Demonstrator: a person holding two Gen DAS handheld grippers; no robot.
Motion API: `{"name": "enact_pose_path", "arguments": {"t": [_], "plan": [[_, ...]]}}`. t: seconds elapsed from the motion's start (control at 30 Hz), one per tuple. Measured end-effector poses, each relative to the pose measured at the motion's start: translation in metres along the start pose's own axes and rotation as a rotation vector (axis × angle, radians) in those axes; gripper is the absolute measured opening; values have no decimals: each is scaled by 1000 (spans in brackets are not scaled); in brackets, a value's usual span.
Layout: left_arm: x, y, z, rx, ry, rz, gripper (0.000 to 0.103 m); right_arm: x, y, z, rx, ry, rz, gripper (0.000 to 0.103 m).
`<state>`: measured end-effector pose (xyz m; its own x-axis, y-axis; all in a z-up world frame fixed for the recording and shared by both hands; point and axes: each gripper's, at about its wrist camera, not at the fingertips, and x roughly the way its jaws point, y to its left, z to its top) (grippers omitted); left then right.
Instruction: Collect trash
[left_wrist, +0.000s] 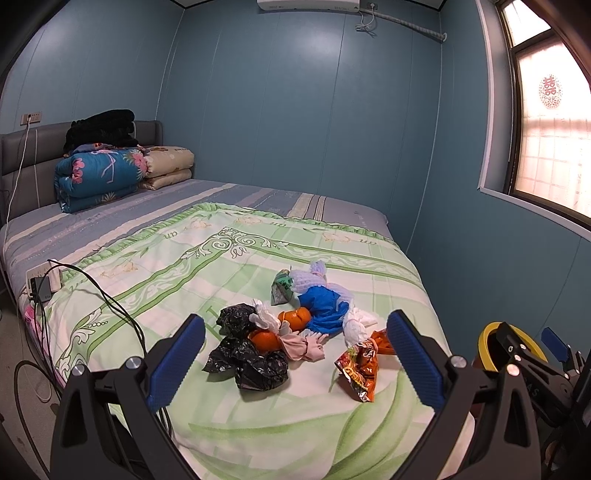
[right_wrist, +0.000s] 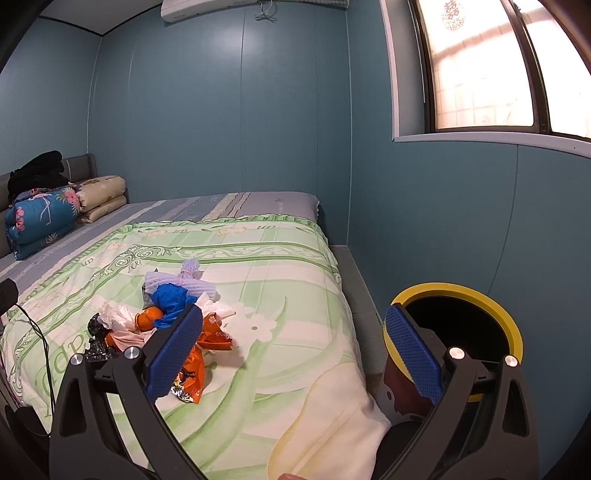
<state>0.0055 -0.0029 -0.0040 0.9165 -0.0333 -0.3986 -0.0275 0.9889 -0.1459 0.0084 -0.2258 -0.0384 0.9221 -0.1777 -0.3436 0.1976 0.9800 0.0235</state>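
Note:
A pile of trash lies on the green quilt (left_wrist: 229, 266): crumpled black bags (left_wrist: 243, 354), orange peels (left_wrist: 295, 319), a blue bag (left_wrist: 325, 310), white foam netting (left_wrist: 314, 280), white tissue (left_wrist: 356, 325) and an orange snack wrapper (left_wrist: 360, 371). My left gripper (left_wrist: 295, 354) is open and empty, just short of the pile. My right gripper (right_wrist: 295, 354) is open and empty over the bed's right side; the wrapper (right_wrist: 194, 373) lies by its left finger. A yellow-rimmed bin (right_wrist: 509, 325) stands beside the bed; it also shows in the left wrist view (left_wrist: 487, 332).
Folded quilts (left_wrist: 99, 177) and a black blanket (left_wrist: 99, 129) are stacked at the headboard. A power strip with cables (left_wrist: 44, 280) lies on the bed's left edge. A blue wall and a window (right_wrist: 480, 74) are to the right.

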Motion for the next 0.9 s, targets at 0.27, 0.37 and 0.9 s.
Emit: {"name": "enact_pose_path", "arguments": {"t": [0.27,0.37,0.9], "plan": [[10,8,-2,-14,29,-10,95,12,-1,-2,-7,19,35,95],[20,15,-2,-8,49,-6,95,25,-2,-5,-23,49,119,95],[106,85,-34,12,316,53,95,131,24,-22,-66,356,605,95]]}}
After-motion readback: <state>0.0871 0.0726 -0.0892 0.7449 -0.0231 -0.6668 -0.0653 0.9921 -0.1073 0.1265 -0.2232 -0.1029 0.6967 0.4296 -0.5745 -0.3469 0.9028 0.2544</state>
